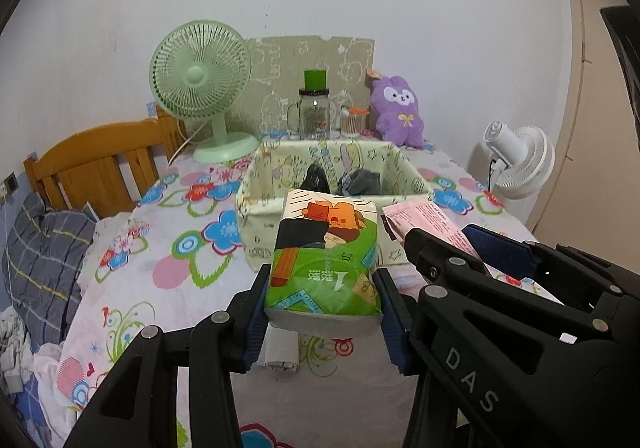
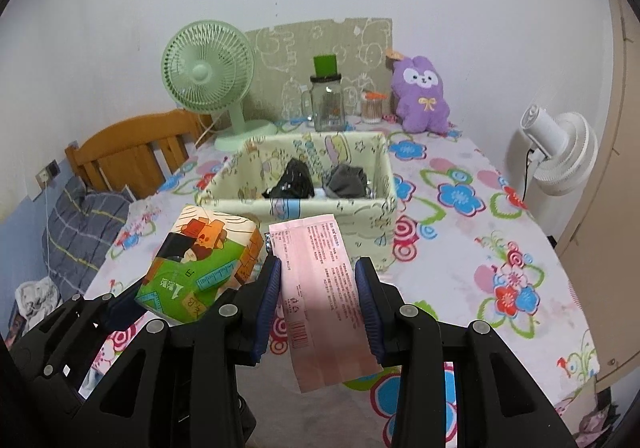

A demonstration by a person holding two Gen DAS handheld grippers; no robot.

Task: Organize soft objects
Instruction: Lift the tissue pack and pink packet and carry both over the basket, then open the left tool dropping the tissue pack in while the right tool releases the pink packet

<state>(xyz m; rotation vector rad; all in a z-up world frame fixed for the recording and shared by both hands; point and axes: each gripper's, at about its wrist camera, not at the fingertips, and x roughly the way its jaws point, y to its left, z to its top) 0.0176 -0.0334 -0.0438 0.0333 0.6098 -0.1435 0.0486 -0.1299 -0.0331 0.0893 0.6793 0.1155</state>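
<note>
A bench [image 2: 500, 207] under a flowered cloth fills the space ahead of both tongs, with a white wall behind it and a wooden bed frame [image 1: 100, 163] off to the left. On it, straight ahead of both tongs and just beyond what they carry, stands an open fabric basket [image 2: 248, 203] with dark cloth items [image 2: 296, 181] already lying inside. The left tongs [image 1: 324, 312] pinch a green tissue pack [image 1: 326, 268] by its near end, raised off the cloth, its long axis pointing away toward the basket's near wall. The right tongs [image 2: 318, 308] pinch a flat pink packet [image 2: 320, 288] across its width, also lifted, its length running the same way toward the basket. The two loads ride side by side, the tissue pack to the left. Both seem about equally near the rim, though the fisheye makes that hard to judge. The coming move probably calls for carrying each forward over the near wall before letting go. Behind the basket stand a green fan [image 1: 200, 87], a glass jar [image 1: 314, 115] and a purple plush toy [image 1: 398, 111]; a white fan [image 2: 560, 151] stands off to the right.
</note>
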